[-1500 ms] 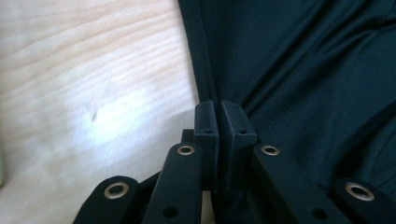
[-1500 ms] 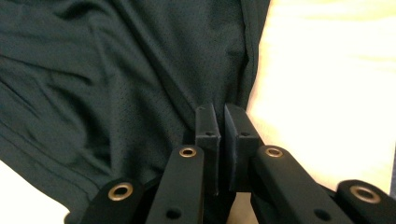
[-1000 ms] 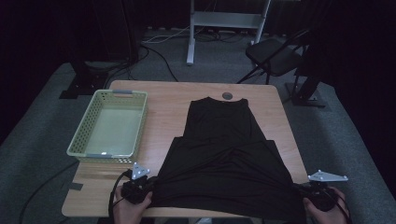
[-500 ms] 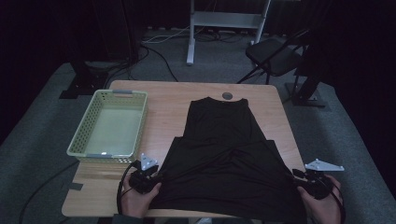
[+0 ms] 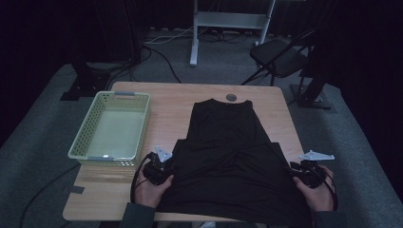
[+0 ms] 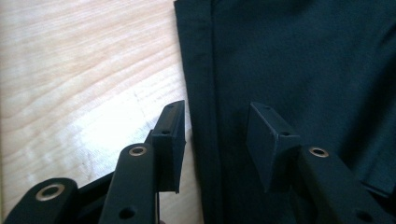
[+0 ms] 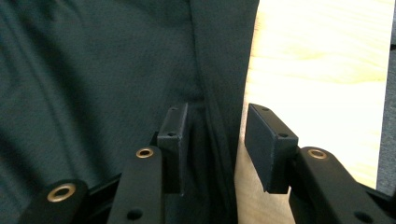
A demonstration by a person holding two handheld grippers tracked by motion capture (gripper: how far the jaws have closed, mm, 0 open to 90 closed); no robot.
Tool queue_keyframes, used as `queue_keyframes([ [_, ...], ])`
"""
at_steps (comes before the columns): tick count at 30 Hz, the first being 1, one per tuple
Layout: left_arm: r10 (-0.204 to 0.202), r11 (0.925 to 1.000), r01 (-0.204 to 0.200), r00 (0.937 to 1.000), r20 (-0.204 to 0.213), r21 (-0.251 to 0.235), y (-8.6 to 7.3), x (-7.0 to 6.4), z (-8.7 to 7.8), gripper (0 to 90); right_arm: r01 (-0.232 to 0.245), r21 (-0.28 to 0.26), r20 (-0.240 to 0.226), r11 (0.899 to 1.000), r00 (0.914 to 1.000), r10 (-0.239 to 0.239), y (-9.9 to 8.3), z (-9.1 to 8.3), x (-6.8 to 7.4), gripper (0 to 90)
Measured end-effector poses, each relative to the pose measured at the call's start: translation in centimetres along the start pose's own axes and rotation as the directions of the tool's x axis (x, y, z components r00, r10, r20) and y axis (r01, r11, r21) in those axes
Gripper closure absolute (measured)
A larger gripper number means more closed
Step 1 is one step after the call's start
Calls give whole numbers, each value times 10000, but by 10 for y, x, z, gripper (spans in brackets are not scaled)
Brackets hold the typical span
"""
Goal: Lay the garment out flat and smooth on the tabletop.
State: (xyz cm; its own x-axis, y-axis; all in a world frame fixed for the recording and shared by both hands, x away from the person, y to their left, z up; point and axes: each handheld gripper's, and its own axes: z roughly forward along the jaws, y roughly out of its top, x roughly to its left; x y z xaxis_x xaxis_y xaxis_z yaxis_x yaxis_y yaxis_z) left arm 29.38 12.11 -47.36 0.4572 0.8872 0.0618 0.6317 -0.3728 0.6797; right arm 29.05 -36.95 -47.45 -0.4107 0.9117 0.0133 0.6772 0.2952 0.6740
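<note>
Black garment (image 5: pixel 228 156) flat on table (image 5: pixel 166 102) | both jaws agape astride side hems

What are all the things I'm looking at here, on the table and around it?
Black sleeveless fabric garment: one, black, spread flat on the table's middle and near part.
Pale green perforated plastic basket: one, green, table's left side, nothing in it.
Light wooden table: one, tan.
Small round dark disc: one, far table edge.
Black folding chair: one, floor beyond the table.
White metal stand: one, floor at the back.
Left gripper: one, black, open, astride the garment's left edge.
Right gripper: one, black, open, astride its right edge.
</note>
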Motion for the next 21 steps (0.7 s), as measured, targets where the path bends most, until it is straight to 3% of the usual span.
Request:
queue_keyframes([
  [3,-7,10000,7,10000,45,63,2,1,1,598,-32,18,-95,10000,9999,32,1,3,-1,633],
  [11,16,9999,-22,9993,384,155,-2,1,-3,841,-18,261,-259,9997,9997,24,0,-1,1,791],
  [21,-425,9989,407,9960,781,239,-22,9,-21,863,50,424,-529,9991,9986,-28,-12,-13,9,833],
])
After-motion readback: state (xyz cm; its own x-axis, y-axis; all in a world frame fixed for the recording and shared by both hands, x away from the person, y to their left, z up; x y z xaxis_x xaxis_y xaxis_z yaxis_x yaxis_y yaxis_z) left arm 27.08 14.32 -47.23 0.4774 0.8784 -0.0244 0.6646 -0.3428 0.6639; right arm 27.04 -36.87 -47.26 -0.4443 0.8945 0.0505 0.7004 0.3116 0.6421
